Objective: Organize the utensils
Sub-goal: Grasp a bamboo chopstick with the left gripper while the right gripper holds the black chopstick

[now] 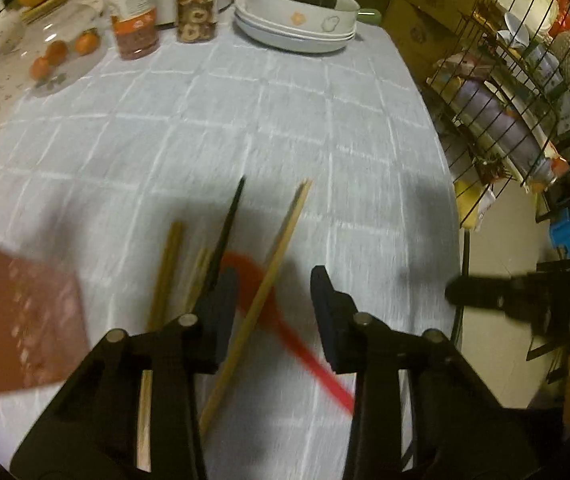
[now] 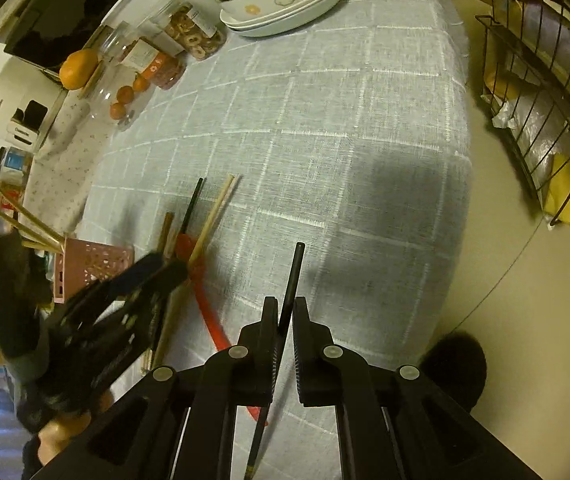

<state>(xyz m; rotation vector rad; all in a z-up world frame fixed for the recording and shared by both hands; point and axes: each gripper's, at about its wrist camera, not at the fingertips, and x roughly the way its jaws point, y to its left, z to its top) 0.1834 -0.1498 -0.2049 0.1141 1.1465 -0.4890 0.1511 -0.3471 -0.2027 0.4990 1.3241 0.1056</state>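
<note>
Sorting chopsticks near the table's (image 2: 365,120) front edge — right gripper (image 2: 285,312) clamping a black chopstick (image 2: 293,276), left gripper (image 1: 273,304) half-open over a bamboo chopstick (image 1: 281,236) — next, closing squarely.

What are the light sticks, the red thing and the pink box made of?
Light chopsticks: probably bamboo or wood, with a pale tan, matte look. Red utensil: probably plastic, bright, even red; too blurred to be sure. Pink holder: probably plastic, its wall pierced with small patterned holes.
</note>
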